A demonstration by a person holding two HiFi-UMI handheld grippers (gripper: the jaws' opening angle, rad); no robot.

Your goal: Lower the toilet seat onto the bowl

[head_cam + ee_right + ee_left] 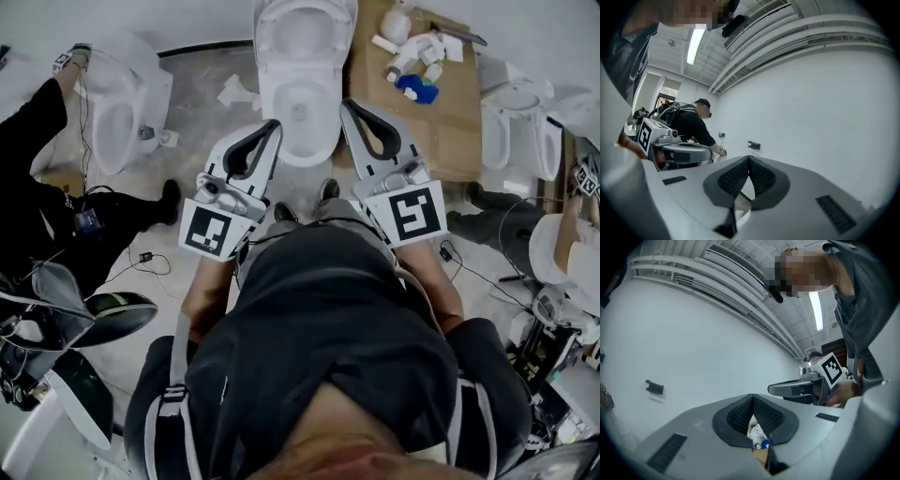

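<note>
We keep the left hand-held gripper [272, 127] and the right hand-held gripper [349, 105] closed and empty, then ease the raised far toilet seat [305, 33] gently onto the bowl [298, 150].

The person wears a dark grey short-sleeved top [328, 309], pale grey webbing straps [176, 361] over that top's shoulders, and dark shoes [328, 190] beyond its hem. The left gripper [272, 127] and right gripper [349, 105] are light grey plastic with black ribbed pads [740, 416], each bearing a white cube [211, 230] with a black square marker.
</note>
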